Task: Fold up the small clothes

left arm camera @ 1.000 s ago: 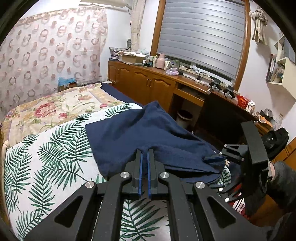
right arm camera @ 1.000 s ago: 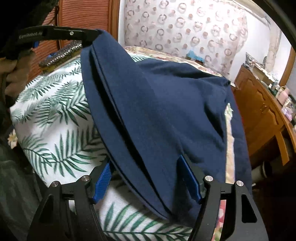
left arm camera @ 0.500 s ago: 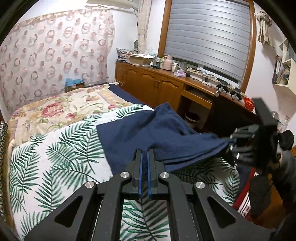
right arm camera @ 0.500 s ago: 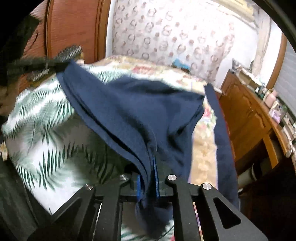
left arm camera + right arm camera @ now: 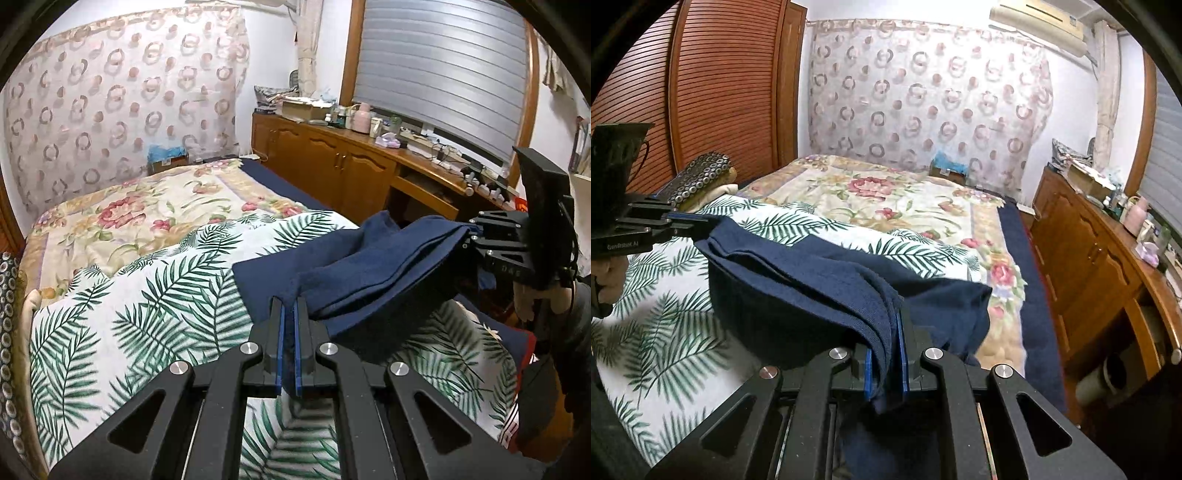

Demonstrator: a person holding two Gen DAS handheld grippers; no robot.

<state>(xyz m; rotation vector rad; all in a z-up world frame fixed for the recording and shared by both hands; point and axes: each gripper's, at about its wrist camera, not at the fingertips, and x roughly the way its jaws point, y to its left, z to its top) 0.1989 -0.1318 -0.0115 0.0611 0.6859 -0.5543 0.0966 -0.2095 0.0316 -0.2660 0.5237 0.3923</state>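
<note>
Navy garment (image 5: 373,273) hangs stretched above the palm-print bedspread (image 5: 147,306), center-right of the left wrist view. Left gripper (image 5: 289,314), bottom center, w/ blue pads clamped tight on one corner of the cloth. Right gripper (image 5: 885,354), bottom center of its own view, pinches a bunched fold of the same garment. Wood cabinets (image 5: 332,166) line the upper right, under the shuttered window.
</note>
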